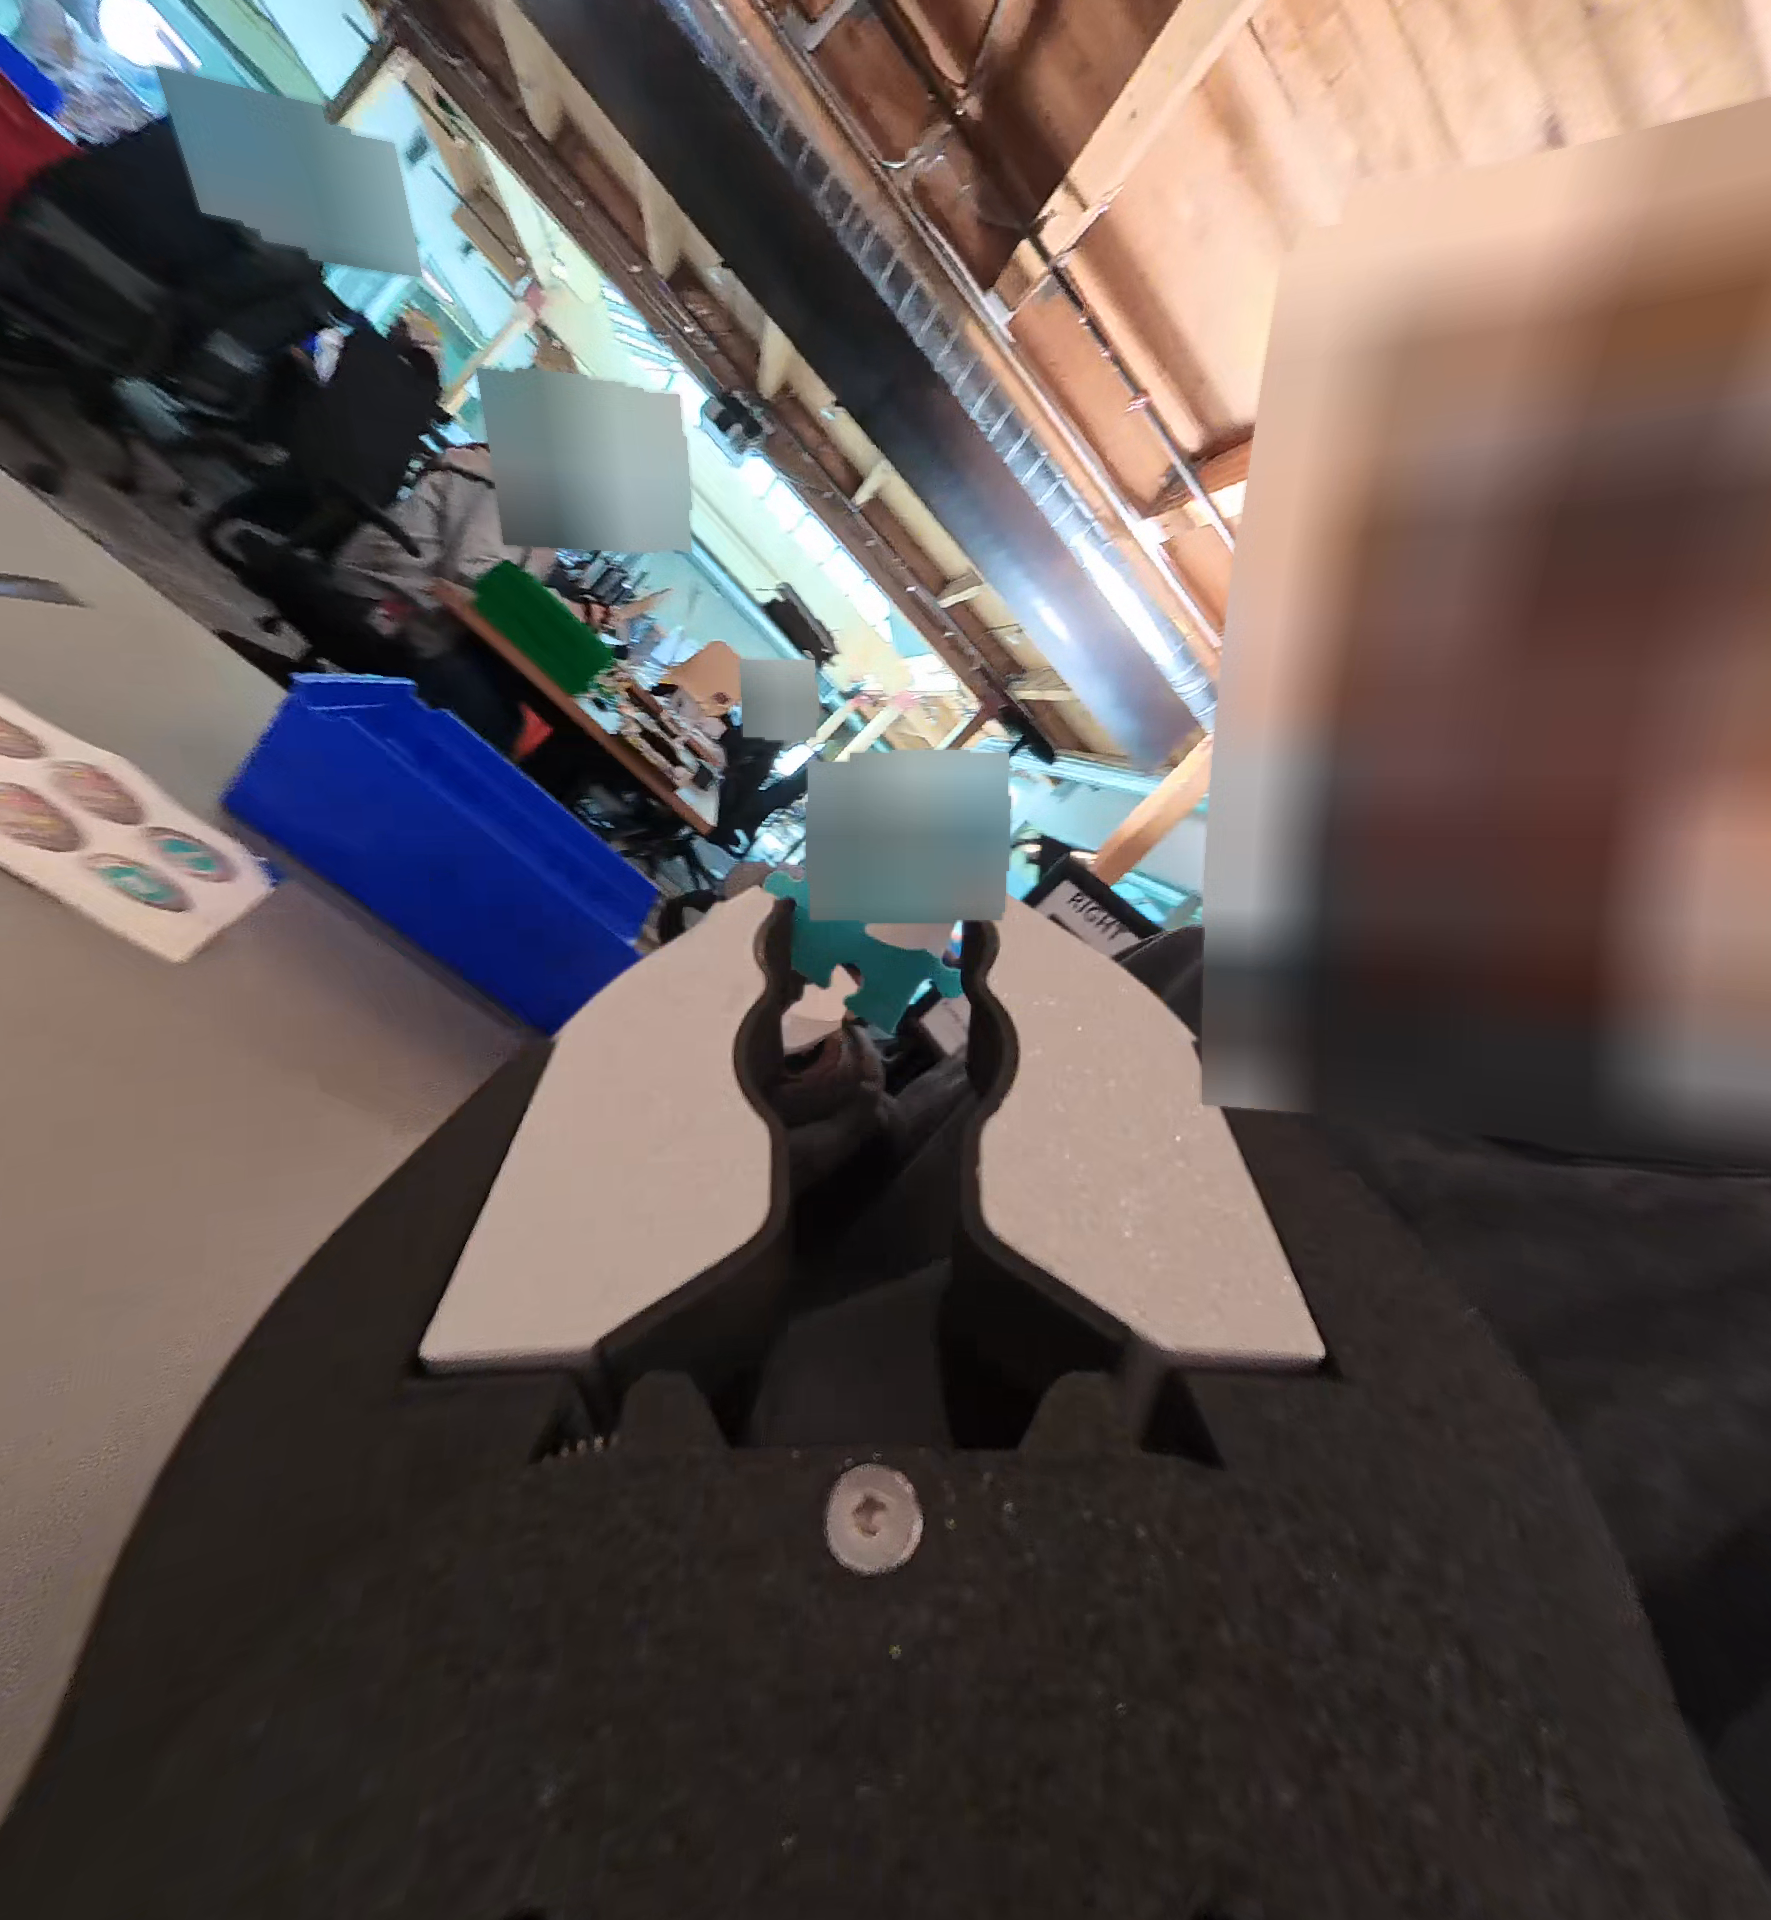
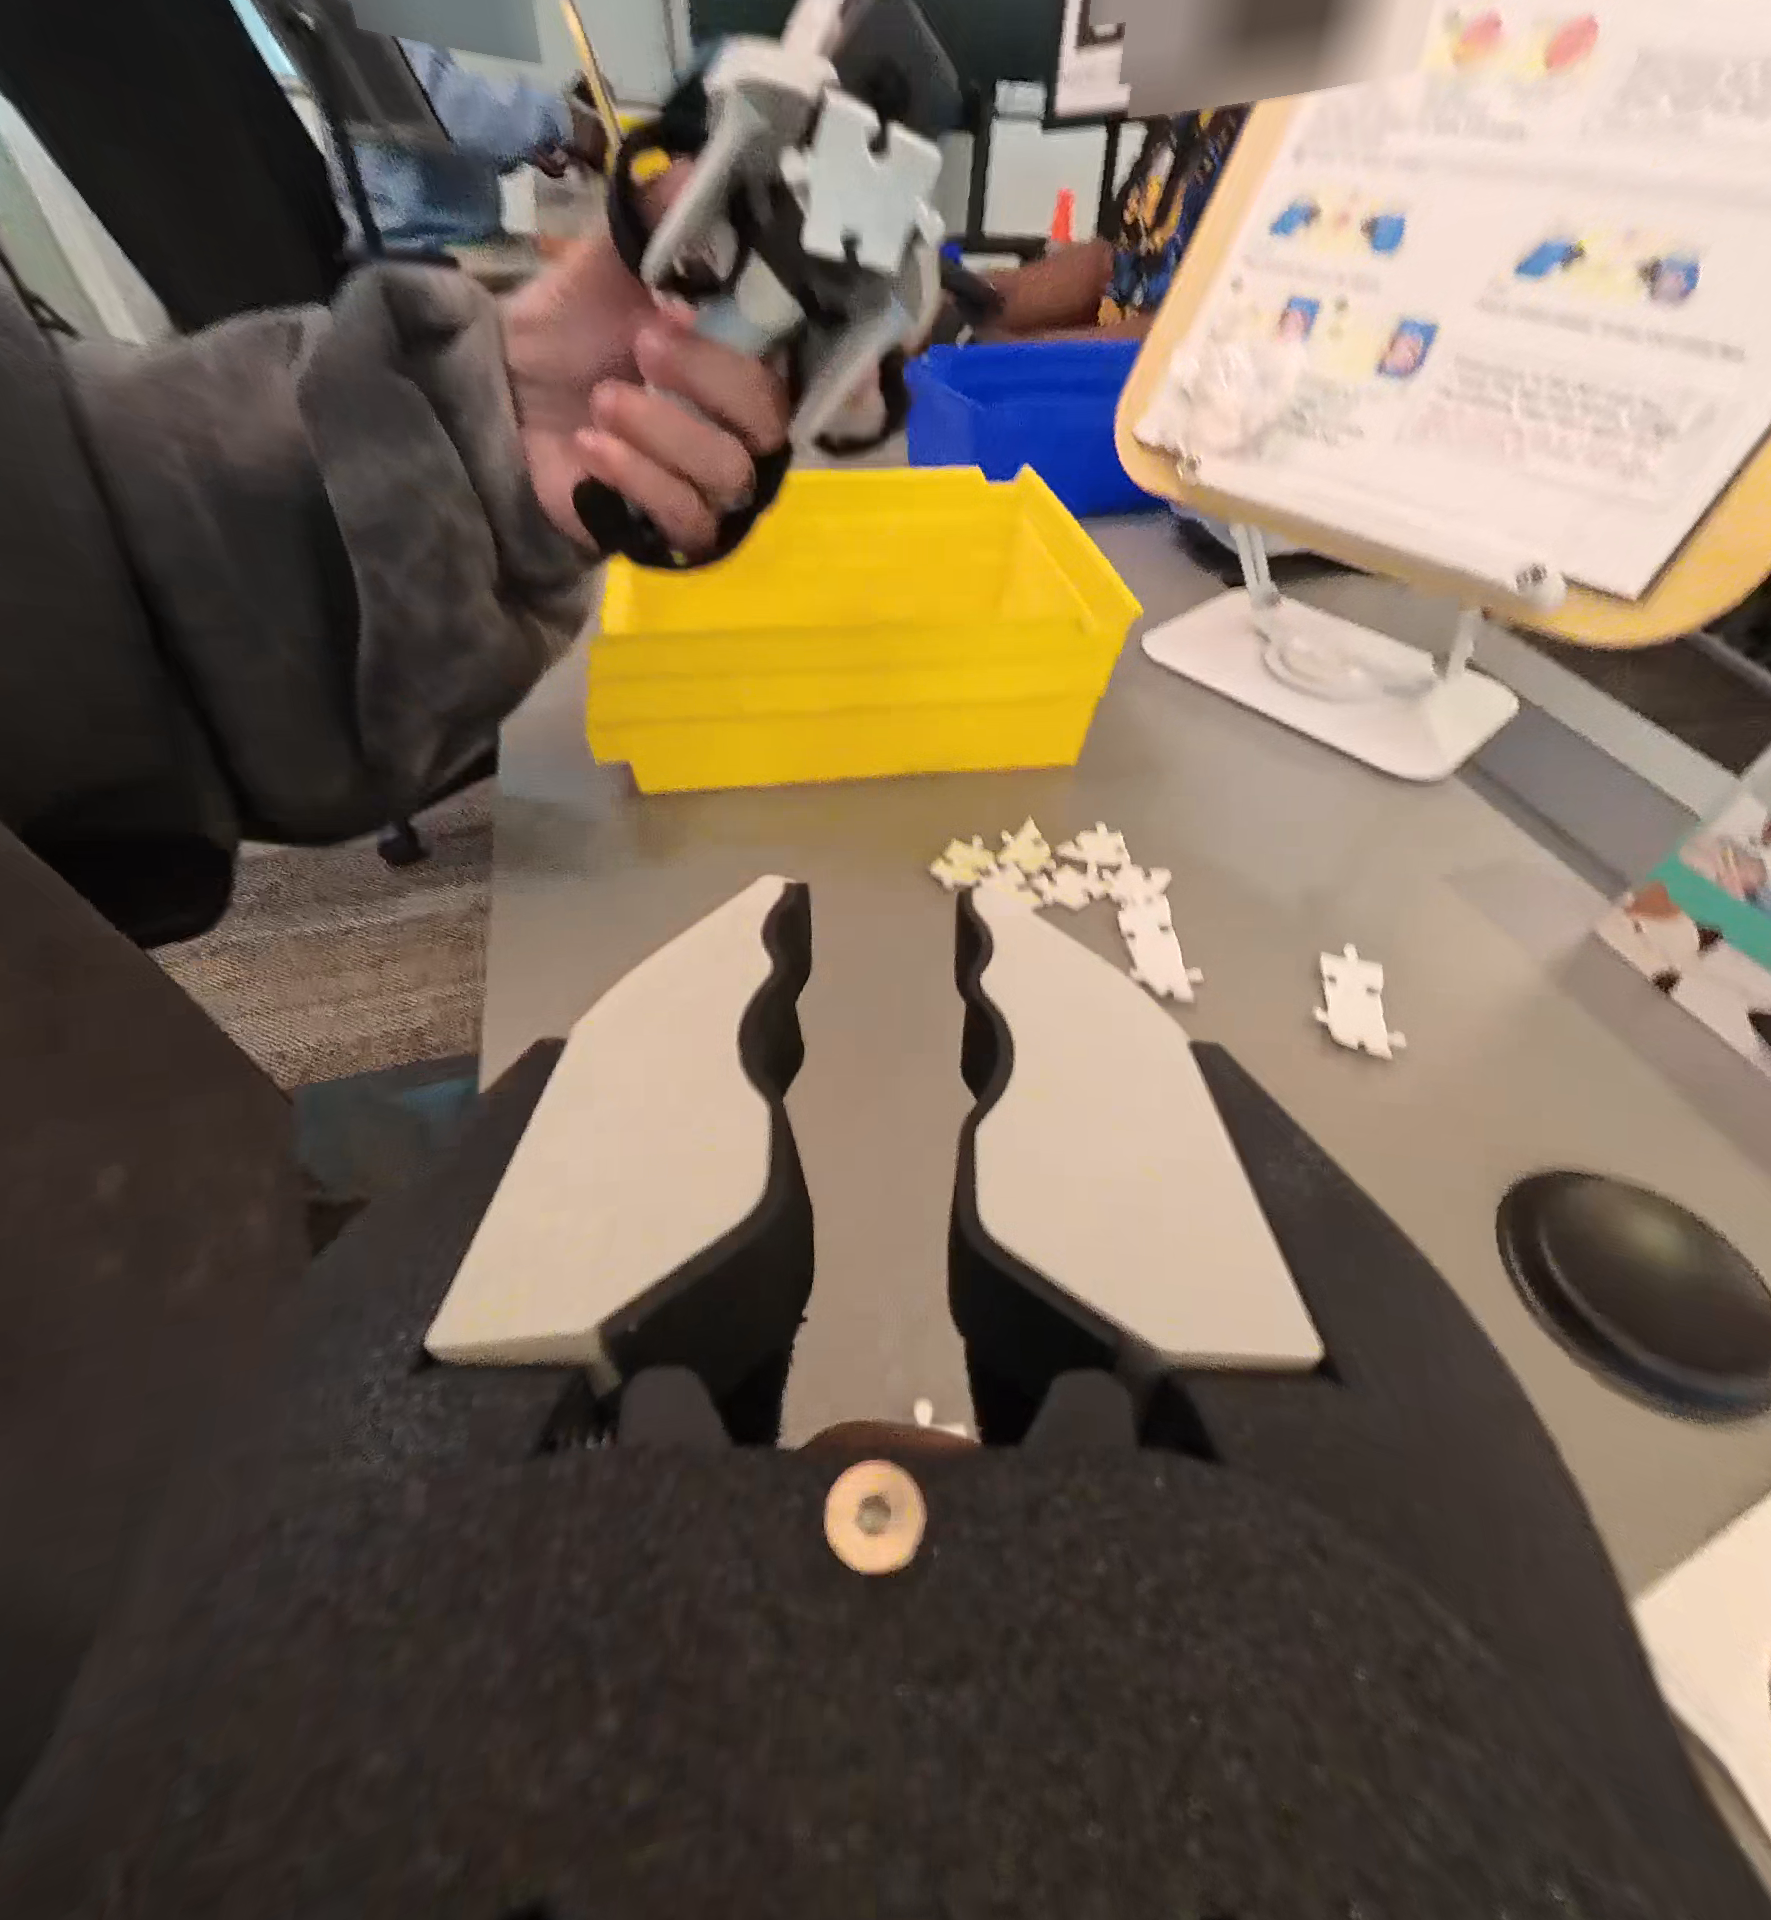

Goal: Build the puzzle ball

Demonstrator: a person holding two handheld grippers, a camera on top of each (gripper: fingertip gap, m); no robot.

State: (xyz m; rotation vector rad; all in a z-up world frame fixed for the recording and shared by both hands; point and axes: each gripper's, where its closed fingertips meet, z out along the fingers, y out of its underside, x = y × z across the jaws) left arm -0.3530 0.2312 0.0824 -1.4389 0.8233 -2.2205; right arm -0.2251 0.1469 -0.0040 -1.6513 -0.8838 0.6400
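My left gripper [image 1: 873, 935] is raised and tilted toward the ceiling, shut on a puzzle piece [image 1: 860, 964] whose face is teal. In the right wrist view the left gripper [image 2: 829, 223] shows at the top, held by a hand, with the piece's pale back [image 2: 868, 187] turned toward the camera. My right gripper [image 2: 881, 899] is open and empty, low over the grey table [image 2: 1276, 831]. Several loose pale puzzle pieces [image 2: 1068, 878] lie in a small heap just right of its fingertips. One more piece [image 2: 1359, 1003] lies apart, further right.
A yellow bin [image 2: 860, 644] stands behind the pieces, a blue bin [image 2: 1026, 426] behind it; the blue bin also shows in the left wrist view [image 1: 424, 831]. An instruction board on a white stand [image 2: 1483, 312] is at the back right. A black round cap [image 2: 1639, 1288] sits in the table. A sheet of round pictures [image 1: 81, 800] lies at left. Spacing between my two grippers at the tips: around 20 cm.
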